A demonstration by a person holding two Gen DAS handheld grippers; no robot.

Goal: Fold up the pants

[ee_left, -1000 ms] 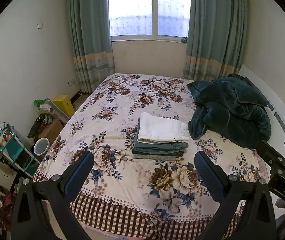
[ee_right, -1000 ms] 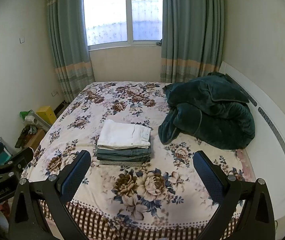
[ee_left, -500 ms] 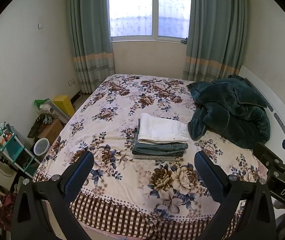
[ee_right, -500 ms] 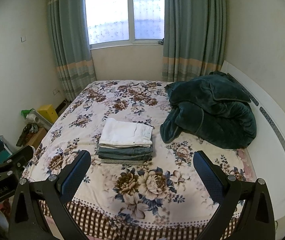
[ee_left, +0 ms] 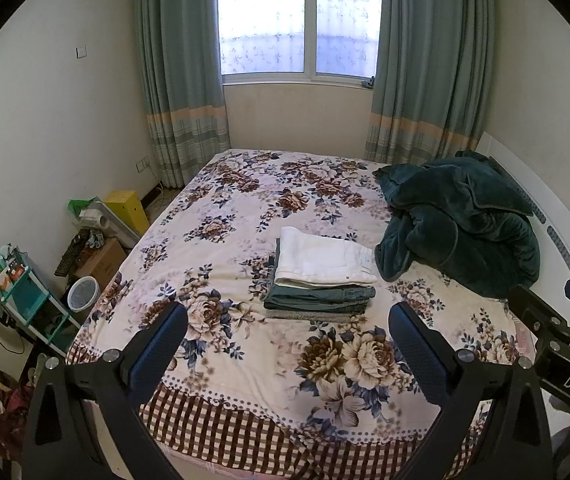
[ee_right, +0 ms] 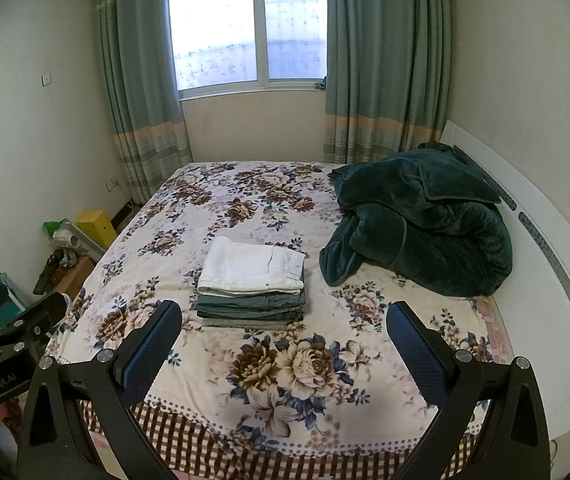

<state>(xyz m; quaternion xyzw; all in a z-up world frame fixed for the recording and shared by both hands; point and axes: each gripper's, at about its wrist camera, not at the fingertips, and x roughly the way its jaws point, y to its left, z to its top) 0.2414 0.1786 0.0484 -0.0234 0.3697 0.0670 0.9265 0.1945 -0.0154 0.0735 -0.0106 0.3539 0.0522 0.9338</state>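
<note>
While hand-held gripper [ee_left: 287,342] gapes, folded pants [ee_left: 321,276] beyond

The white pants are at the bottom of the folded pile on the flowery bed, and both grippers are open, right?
Not quite: the white pants lie on top of the pile, as the right wrist view shows. The rest holds: flowery bed, both grippers open.

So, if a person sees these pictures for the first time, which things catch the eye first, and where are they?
First, the stack of folded pants, white pair on top, lying mid-bed on the floral bedspread. Next, the crumpled dark green blanket, heaped at the stack's right against the white headboard. Behind, the bright window glows between green curtains, and both grippers hover at the bed's near edge, jaws wide apart.
</note>
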